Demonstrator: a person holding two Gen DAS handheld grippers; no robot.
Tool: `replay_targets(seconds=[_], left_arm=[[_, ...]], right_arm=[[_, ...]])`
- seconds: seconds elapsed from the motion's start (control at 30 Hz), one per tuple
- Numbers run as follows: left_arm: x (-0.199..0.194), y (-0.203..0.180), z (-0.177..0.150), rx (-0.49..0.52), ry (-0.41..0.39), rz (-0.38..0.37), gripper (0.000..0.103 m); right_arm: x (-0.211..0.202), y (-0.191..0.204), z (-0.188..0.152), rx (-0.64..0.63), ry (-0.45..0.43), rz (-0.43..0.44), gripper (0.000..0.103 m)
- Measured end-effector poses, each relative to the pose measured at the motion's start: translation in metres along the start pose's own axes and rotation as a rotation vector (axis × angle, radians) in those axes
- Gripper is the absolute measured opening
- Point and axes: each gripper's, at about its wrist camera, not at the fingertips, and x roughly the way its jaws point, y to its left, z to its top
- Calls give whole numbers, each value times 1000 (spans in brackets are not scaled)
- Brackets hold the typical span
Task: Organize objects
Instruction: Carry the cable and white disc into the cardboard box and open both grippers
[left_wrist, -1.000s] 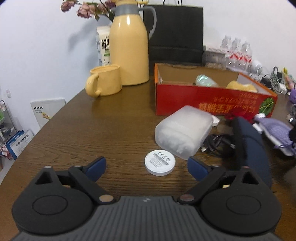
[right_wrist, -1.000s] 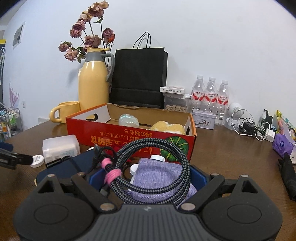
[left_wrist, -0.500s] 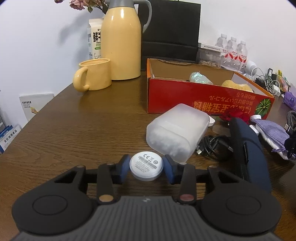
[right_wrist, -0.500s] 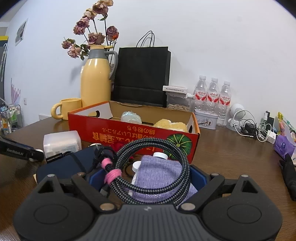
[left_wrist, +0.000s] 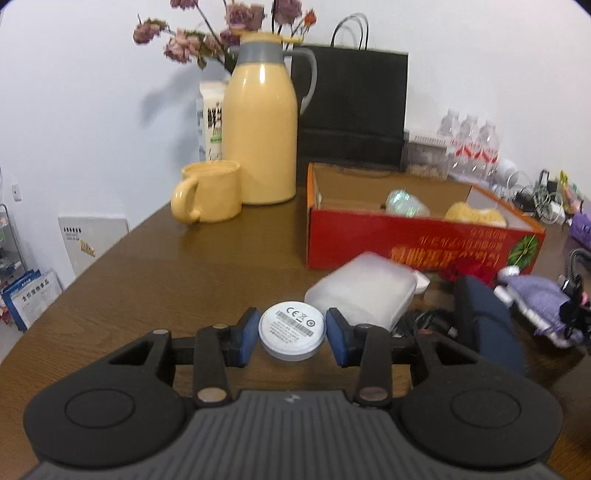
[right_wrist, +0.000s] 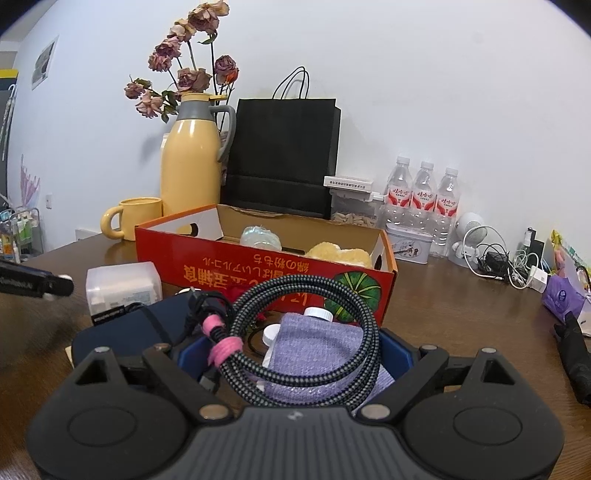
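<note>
Gripping white disc (left_wrist: 292, 329) flat — label face up — left gripper (left_wrist: 292, 334).

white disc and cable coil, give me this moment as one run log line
left gripper: shut on white disc | right gripper: shut on cable coil | red box: ahead, open top

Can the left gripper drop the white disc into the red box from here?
Probably yes. The left gripper grips the white disc, and the red box is open-topped just ahead, with only the frosted case between, low enough to clear.
</note>
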Motion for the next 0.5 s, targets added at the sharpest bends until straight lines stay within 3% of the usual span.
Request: replay_targets(seconds=[0.23, 0.5], left_arm=[[-15, -17, 28, 7, -100, -51, 40], [-5, -47, 70, 14, -183, -101, 40]], right_arm=[[1, -1, 19, 10, -40, 3, 92], [21, -2, 55, 25, -80, -5, 92]])
